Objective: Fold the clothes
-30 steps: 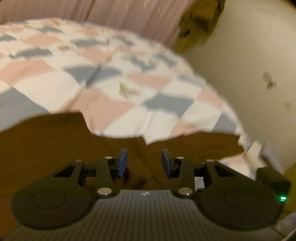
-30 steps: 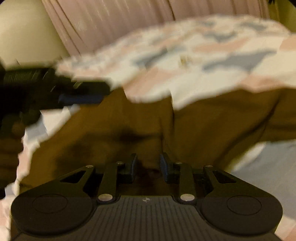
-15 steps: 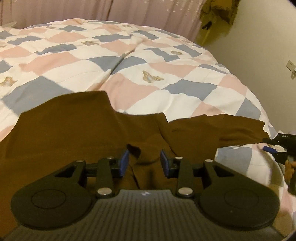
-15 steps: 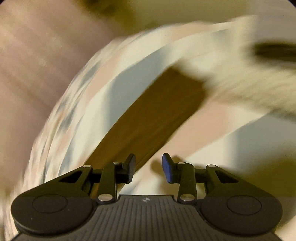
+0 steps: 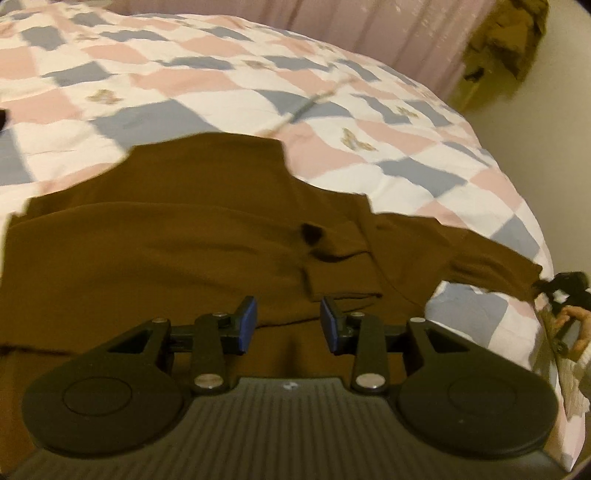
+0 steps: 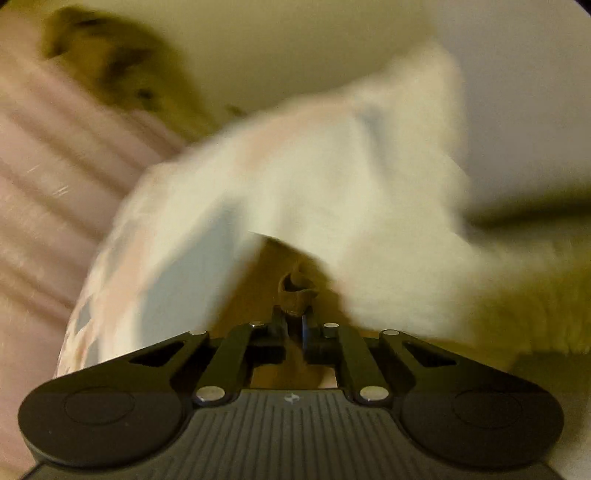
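A brown long-sleeved garment (image 5: 177,236) lies spread on the checked quilt (image 5: 229,85). My left gripper (image 5: 288,323) hovers open over its near middle, blue pads apart with nothing between them. The garment's right sleeve (image 5: 480,258) stretches out to the bed's right edge, where my right gripper (image 5: 554,284) grips the cuff. In the blurred right wrist view my right gripper (image 6: 294,326) is shut on a bunched bit of brown sleeve cuff (image 6: 297,291), with the quilt (image 6: 314,192) beyond it.
Pink curtains (image 5: 399,33) hang behind the bed, with a dark yellow-brown bundle (image 5: 506,40) at the top right against a pale wall (image 5: 554,122). A person's hand (image 5: 576,325) holds the right gripper at the bed's right edge.
My right gripper swung to the sleeve end and shut on the cuff. The left gripper stayed open and shifted a little over the garment's middle; the sleeve now lies stretched to the right.
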Tool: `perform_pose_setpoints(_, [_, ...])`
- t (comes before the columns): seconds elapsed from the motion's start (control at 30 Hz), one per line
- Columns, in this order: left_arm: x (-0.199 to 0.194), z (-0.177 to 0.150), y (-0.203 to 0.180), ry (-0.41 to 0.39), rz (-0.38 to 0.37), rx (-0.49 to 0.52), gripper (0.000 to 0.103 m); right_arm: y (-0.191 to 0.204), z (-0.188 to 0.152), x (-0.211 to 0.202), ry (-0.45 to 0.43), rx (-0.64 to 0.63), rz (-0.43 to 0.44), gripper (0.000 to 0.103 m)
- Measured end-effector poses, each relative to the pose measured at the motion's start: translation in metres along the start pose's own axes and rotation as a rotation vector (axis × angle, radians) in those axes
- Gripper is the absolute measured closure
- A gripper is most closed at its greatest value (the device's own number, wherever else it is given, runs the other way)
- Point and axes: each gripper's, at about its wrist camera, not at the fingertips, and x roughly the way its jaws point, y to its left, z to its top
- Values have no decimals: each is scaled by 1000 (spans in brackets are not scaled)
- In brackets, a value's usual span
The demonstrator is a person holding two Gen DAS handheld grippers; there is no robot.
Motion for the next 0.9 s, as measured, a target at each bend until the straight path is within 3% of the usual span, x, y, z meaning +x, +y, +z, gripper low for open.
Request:
perform_pose_setpoints(0.13, [-34,-5,39,-31,28,-82,71,122,-25,-54,-61,-361,233,95])
perform_pose_setpoints(0.23, [-58,-11,74,-49,46,-131,71,220,-78,-105,1,-544,443,95])
perform_pose_setpoints(0.37, [-85,-21,133,-43,80,-206,71,318,-186,-176,117,-694,699,95])
perform_pose_setpoints(0.47, [-108,-30,176,-43,119,-215,71,366,-278,-210,233,-750,819,95])
perform_pose_setpoints(0.63, [-133,-47,253,-8,175,-268,70,396,-424,-232,460,-843,847,94])
perform_pose_setpoints(0.7, [-134,-55,281,15,191,-298,70,396,-485,-222,632,-915,798,85])
perform_pose_setpoints(0.77, [-131,-61,300,38,193,-322,70,383,-542,-206,817,-991,675,78])
perform_pose_setpoints(0.83, [-130,-65,311,40,171,-327,70,361,-557,-208,875,-984,617,77])
perform_pose_setpoints(0.9, [-127,-65,317,38,138,-330,67,339,-557,-213,886,-961,582,67])
